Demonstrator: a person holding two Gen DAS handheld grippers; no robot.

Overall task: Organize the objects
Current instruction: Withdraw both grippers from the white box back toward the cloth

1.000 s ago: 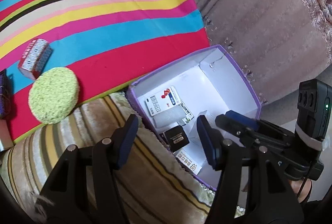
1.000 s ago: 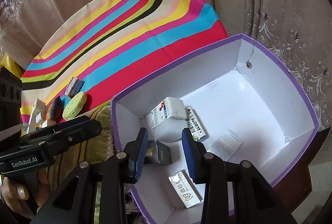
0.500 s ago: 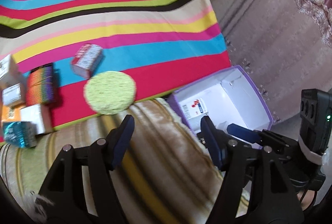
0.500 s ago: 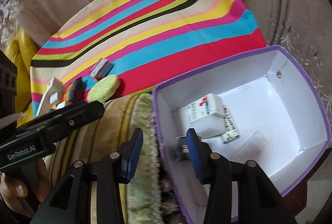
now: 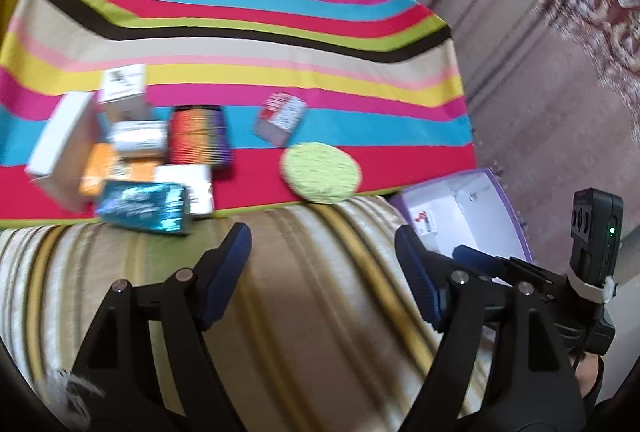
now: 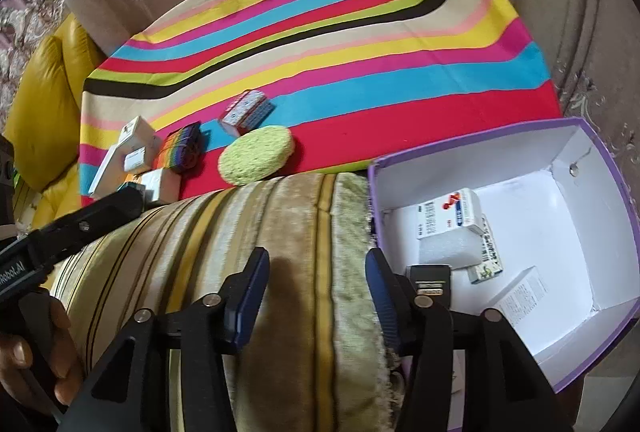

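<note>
Both your grippers swung away from the box (image 6: 592, 348) toward the clutter at the striped cloth's (image 5: 240, 43) near edge; left gripper (image 5: 322, 264) and right gripper (image 6: 316, 296) had just been opening, fingers empty.

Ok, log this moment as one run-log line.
left gripper: open, empty | right gripper: opening, empty | small black box: in purple box | green pad: on striped cloth

A striped cloth (image 6: 320, 43) is spread ahead of the gripper, a ribbed beige cushion (image 6: 280, 232) lies directly beneath it, and a yellow cushion (image 6: 44, 99) is seen far left.
</note>
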